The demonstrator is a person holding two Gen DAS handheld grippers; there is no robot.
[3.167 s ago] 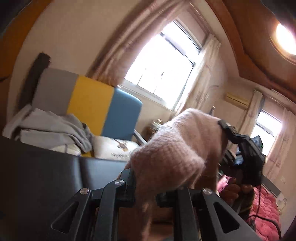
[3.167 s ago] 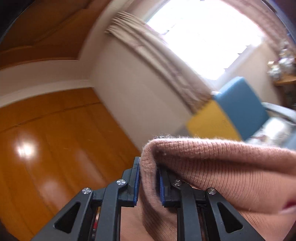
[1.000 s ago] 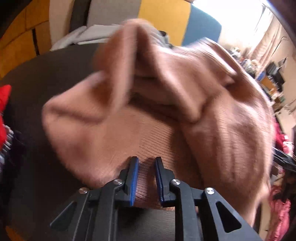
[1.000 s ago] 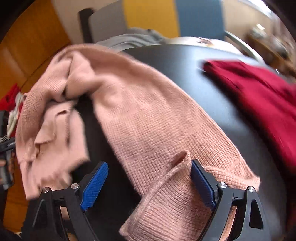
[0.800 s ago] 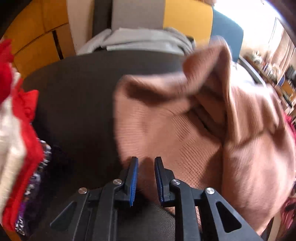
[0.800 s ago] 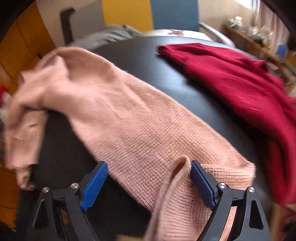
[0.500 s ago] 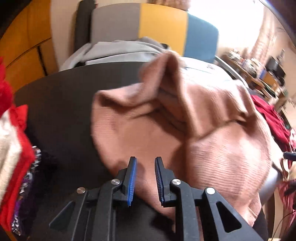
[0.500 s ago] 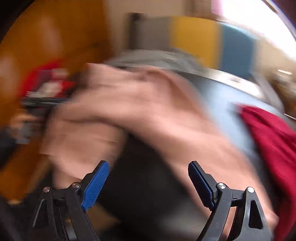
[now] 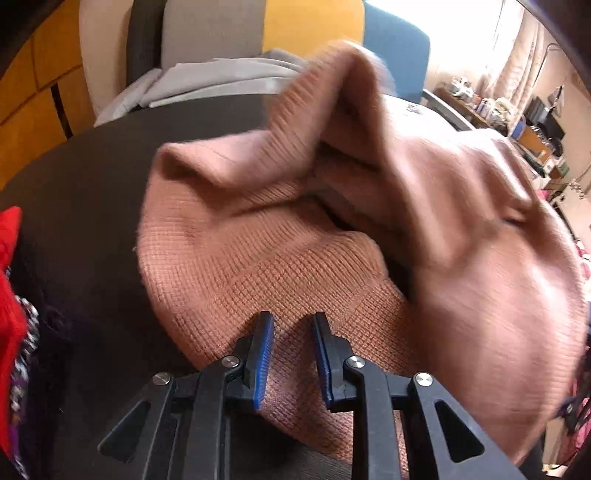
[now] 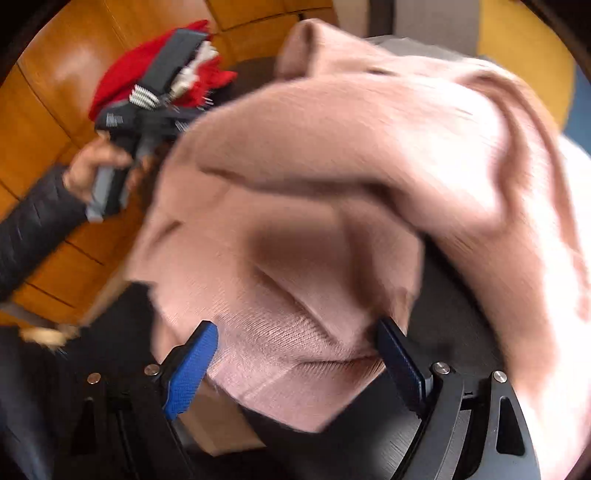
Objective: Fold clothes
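Observation:
A pink knit sweater (image 9: 280, 243) lies crumpled on the dark table (image 9: 85, 192), with a raised fold toward the far side. My left gripper (image 9: 291, 328) sits over the sweater's near hem, its jaws a narrow gap apart with nothing clamped between them. In the right wrist view the same sweater (image 10: 332, 177) fills the frame, blurred. My right gripper (image 10: 295, 339) is wide open just above the sweater's near edge. The left gripper (image 10: 147, 110) and the hand holding it show at the upper left there.
A pile of red and patterned clothes (image 9: 11, 295) lies at the table's left edge, also in the right wrist view (image 10: 155, 70). A grey, yellow and blue chair (image 9: 258, 33) with grey clothing (image 9: 221, 81) stands behind the table. Orange wood panels (image 10: 55, 92) lie beyond.
Both grippers let go of the sweater, which dropped onto the table. The right gripper swung left over the sweater; the left gripper came closer over the hem and its jaws parted slightly.

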